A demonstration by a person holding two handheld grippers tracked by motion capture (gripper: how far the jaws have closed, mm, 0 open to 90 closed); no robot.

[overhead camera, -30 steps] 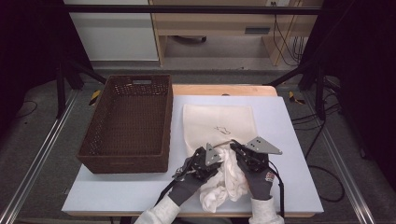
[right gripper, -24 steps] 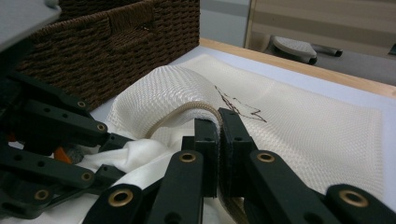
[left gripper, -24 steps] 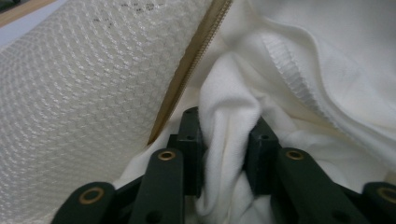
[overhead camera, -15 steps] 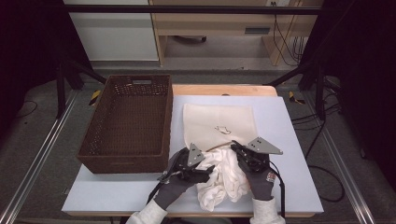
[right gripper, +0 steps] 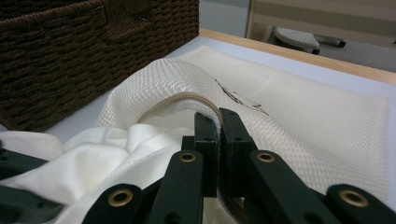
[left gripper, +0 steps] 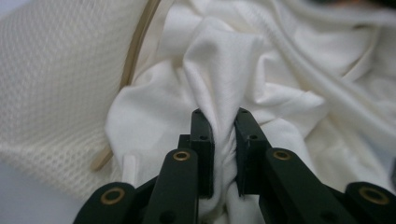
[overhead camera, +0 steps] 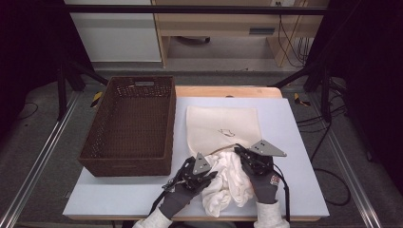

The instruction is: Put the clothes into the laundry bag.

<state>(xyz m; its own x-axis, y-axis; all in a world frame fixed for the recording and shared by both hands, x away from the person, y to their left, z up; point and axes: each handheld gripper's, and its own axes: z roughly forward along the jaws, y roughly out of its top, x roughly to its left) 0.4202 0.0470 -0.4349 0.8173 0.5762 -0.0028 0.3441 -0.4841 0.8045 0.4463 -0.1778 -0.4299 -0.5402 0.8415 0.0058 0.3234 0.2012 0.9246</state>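
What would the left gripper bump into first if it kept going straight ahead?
More of the white cloth it is already pinching. The left gripper points straight into the bunched folds, its jaws having just closed on one. Past them probably lies the mesh bag, though depth is hard to judge.

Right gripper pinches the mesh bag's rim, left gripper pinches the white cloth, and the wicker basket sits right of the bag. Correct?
Not quite. The high view shows the wicker basket left of the mesh bag, not right. The right gripper does pinch the bag's rim, and the left gripper does pinch the white cloth.
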